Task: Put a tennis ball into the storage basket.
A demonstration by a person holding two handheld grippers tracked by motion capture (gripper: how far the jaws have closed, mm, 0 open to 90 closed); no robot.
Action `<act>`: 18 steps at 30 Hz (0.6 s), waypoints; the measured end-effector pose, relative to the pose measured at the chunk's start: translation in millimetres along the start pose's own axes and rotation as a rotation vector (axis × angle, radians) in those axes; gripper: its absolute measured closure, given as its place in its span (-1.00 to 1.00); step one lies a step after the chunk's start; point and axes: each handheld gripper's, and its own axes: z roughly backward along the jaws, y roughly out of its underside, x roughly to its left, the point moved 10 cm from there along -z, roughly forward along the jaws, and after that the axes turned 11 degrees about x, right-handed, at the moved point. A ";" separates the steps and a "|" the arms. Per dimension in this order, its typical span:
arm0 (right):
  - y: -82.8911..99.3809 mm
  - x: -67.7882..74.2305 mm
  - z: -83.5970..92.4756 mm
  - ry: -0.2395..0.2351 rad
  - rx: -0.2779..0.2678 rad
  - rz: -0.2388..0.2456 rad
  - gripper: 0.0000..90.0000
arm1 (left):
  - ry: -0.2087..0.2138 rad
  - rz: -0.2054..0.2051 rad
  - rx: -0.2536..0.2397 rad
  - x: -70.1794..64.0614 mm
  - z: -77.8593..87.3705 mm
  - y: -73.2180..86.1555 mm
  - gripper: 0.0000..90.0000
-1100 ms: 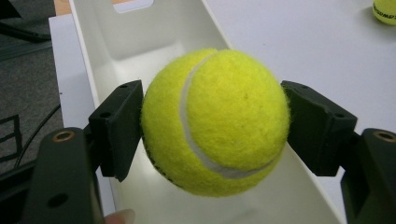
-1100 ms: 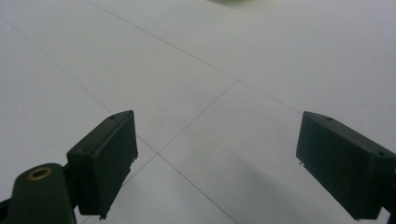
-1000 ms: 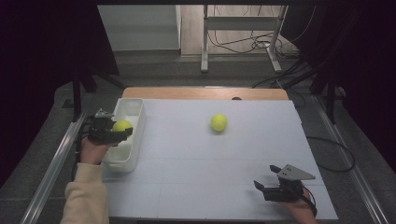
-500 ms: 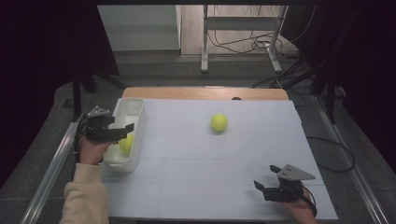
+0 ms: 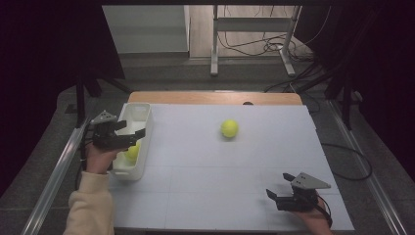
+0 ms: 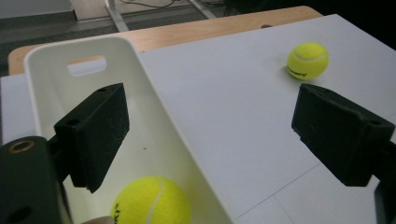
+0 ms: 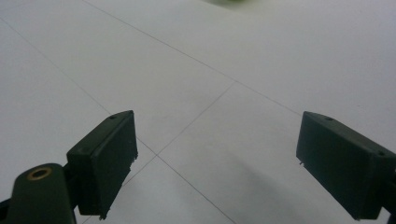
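Tennis ball [image 5: 132, 152] — down in the white bin [image 5: 143, 113], at the six o'clock end of its floor, close to the long wall on the counter side. Let go there on purpose, by the look of it: left claw [image 5: 129, 131] hanging just above, released, jaws just spread wide and then eased in a little, nothing between the pads. Seen along the left gripper view, one pad over the bin's hollow, the other out past the rim over the counter [image 5: 195, 196]. Wide enough, probably, to lift clear without nudging the ball.

Bin set at nine o'clock on the counter, long side running twelve to six, close by the left hand. Presumably placed so to make drops short and leave the middle free for loose balls. Second ball [image 5: 229, 128] lying in the open toward twelve o'clock of the counter's middle, well apart from the bin and from both claws; likely next for collection.

Right claw [image 5: 278, 185] low at five o'clock, released too, pads wide over bare counter, grasping nothing. Parked out of the way, probably, yet pointed toward eleven o'clock, roughly at the loose ball, ready for a reach.
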 end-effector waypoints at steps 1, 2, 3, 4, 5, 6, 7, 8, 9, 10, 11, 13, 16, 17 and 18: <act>-0.1 -0.1 0.1 0.000 -0.001 0.000 -0.71 | 0.017 -0.007 -0.009 -5.5 -0.4 -1.8 -0.74; -0.2 -0.2 0.1 0.001 -0.002 0.000 -0.71 | 0.023 -0.012 -0.009 -8.0 -0.7 -2.3 -0.74; -0.2 -0.2 0.1 0.001 -0.002 0.000 -0.71 | 0.023 -0.012 -0.009 -8.0 -0.7 -2.3 -0.74; -0.2 -0.3 0.0 0.001 -0.002 0.001 -0.71 | 0.027 -0.018 -0.011 -10.1 -1.1 -2.9 -0.74; -0.2 -0.1 0.1 0.000 -0.002 0.001 -0.71 | 0.031 -0.024 -0.013 -12.8 -1.7 -3.4 -0.74; -0.4 -0.2 0.2 0.001 -0.003 0.002 -0.71 | 0.037 -0.029 -0.014 -15.7 -2.4 -3.9 -0.74; -0.4 -0.2 0.3 0.001 -0.003 0.001 -0.71 | 0.043 -0.034 -0.013 -18.1 -3.0 -4.2 -0.74; -0.3 -0.2 0.2 0.001 -0.003 0.001 -0.71 | 0.050 -0.037 -0.014 -20.6 -3.6 -4.6 -0.74; -0.3 -0.2 0.1 0.001 -0.003 0.001 -0.71 | 0.054 -0.042 -0.014 -22.9 -4.1 -4.9 -0.74; -0.3 -0.1 0.1 0.001 -0.002 0.001 -0.71 | 0.059 -0.049 -0.015 -25.6 -4.8 -5.4 -0.74; -0.3 -0.1 0.1 0.001 -0.002 0.001 -0.71 | 0.059 -0.049 -0.015 -25.6 -4.8 -5.4 -0.74; -0.5 0.1 0.3 -0.002 -0.006 0.000 -0.71 | 0.070 -0.056 -0.019 -30.8 -5.9 -6.6 -0.74; -0.6 0.0 0.3 -0.002 -0.006 0.000 -0.71 | 0.085 -0.069 -0.026 -38.2 -7.3 -8.3 -0.74; -0.4 -0.2 0.3 0.001 -0.004 0.001 -0.71 | 0.088 -0.072 -0.029 -40.0 -8.0 -8.7 -0.74; -0.4 -0.2 0.3 0.001 -0.004 0.001 -0.71 | 0.088 -0.072 -0.029 -40.0 -8.0 -8.7 -0.74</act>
